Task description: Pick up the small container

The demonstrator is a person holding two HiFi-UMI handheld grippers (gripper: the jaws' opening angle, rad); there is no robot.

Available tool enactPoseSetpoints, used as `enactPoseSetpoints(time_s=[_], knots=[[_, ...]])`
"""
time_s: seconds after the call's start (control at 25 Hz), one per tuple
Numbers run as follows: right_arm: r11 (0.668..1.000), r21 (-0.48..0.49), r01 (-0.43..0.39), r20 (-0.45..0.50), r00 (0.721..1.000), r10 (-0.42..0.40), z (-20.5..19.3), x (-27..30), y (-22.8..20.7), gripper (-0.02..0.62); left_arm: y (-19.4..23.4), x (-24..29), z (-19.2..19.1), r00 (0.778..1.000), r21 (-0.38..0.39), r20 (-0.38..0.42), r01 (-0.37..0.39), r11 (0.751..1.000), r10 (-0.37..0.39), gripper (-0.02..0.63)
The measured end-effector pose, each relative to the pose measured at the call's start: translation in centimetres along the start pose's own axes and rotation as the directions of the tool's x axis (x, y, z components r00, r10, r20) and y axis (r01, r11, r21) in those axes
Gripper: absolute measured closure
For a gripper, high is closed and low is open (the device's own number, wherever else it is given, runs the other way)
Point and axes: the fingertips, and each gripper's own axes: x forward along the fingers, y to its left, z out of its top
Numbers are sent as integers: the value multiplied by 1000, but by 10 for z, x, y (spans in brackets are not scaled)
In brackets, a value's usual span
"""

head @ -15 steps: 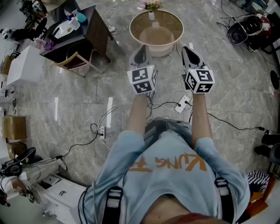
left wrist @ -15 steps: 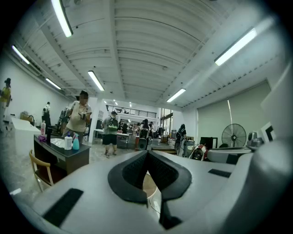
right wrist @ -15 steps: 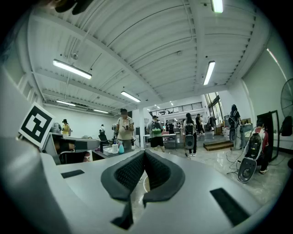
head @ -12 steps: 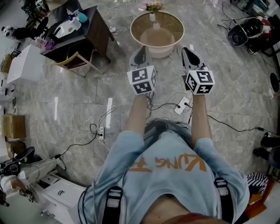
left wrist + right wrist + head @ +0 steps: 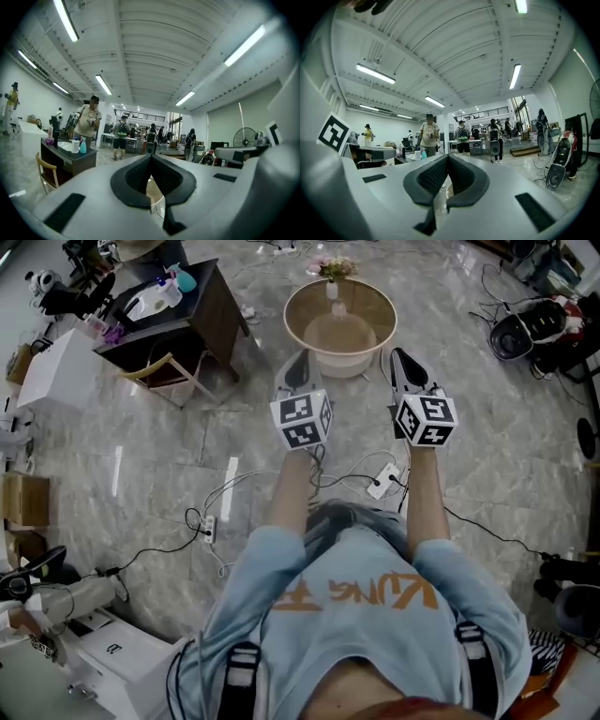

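A round glass-topped table (image 5: 292,313) stands on the floor ahead of me. Near its middle sits a small pale container (image 5: 339,307), and a little vase of flowers (image 5: 332,270) stands at the far rim. In the head view my left gripper (image 5: 300,357) and right gripper (image 5: 400,354) are held side by side at the table's near edge, both pointing at it. Both are shut and hold nothing. In the left gripper view the left gripper (image 5: 151,158) has its pads meeting, with the table rim (image 5: 157,202) showing below them. The right gripper (image 5: 447,157) looks the same in its own view.
A dark desk (image 5: 192,320) with bottles and a wooden chair (image 5: 164,376) stand to the left, beside a white box (image 5: 54,379). Power strips (image 5: 382,482) and cables lie on the floor under my arms. Black bags (image 5: 525,329) sit far right. Several people stand in the hall beyond.
The table and floor have slid lower in the head view, as if I have stepped forward. Both grippers stay shut, side by side.
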Motion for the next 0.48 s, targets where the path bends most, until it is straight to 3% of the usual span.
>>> enactPoseSetpoints(time_s=[0.24, 0.48], knots=[[1000, 18, 3, -17, 1000, -3, -11, -6, -8, 583, 0, -9, -3, 1000, -7, 7, -22, 1000, 23, 583], [1000, 30, 4, -11, 1000, -4, -2, -12, -17, 583, -22, -4, -1, 999, 0, 2, 34, 999, -34, 583]])
